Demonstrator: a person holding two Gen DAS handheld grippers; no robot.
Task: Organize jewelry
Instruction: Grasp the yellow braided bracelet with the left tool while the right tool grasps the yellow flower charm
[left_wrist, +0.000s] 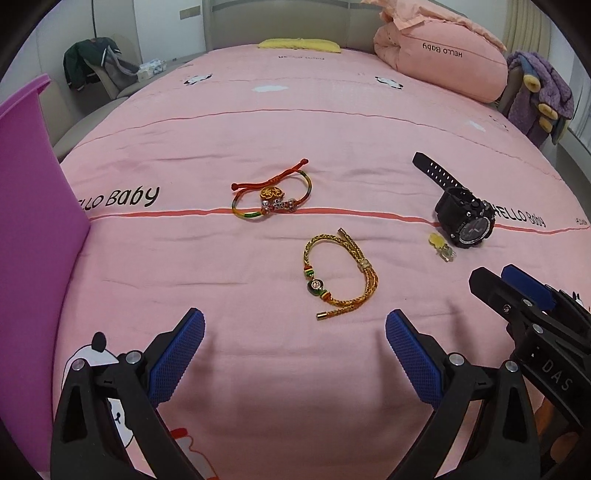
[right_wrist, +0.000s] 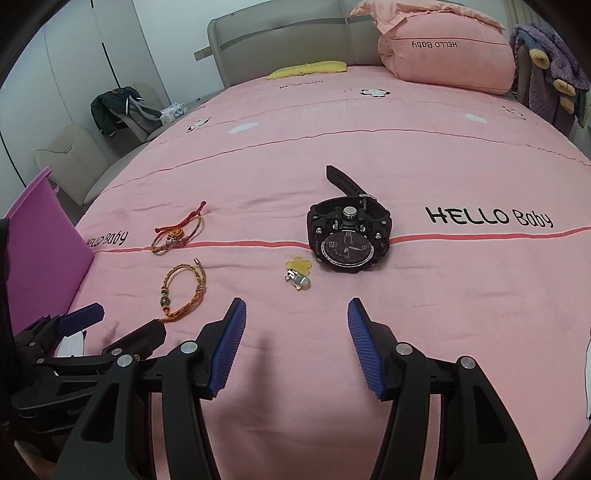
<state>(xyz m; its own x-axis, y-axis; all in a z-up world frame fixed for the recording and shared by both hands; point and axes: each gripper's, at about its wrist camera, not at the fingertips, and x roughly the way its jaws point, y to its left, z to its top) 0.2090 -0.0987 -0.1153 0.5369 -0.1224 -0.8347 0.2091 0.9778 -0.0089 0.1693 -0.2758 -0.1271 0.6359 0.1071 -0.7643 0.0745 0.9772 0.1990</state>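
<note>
On the pink bedspread lie a gold braided bracelet (left_wrist: 341, 275) (right_wrist: 183, 291), a red and multicoloured cord bracelet with a gold charm (left_wrist: 271, 195) (right_wrist: 178, 230), a black wristwatch (left_wrist: 458, 214) (right_wrist: 349, 234) and a small yellow flower charm (left_wrist: 441, 246) (right_wrist: 299, 271). My left gripper (left_wrist: 295, 332) is open and empty, just short of the gold bracelet. My right gripper (right_wrist: 296, 321) is open and empty, a little short of the yellow charm and watch. Each gripper shows at the edge of the other's view, the right (left_wrist: 517, 295) and the left (right_wrist: 92, 325).
A purple box wall (left_wrist: 33, 206) (right_wrist: 40, 251) stands at the left edge of the bed. A rolled pink quilt (left_wrist: 439, 62) and a yellow pillow (left_wrist: 299, 44) lie at the far end. A chair with dark clothes (left_wrist: 96, 66) stands beyond the bed's left side.
</note>
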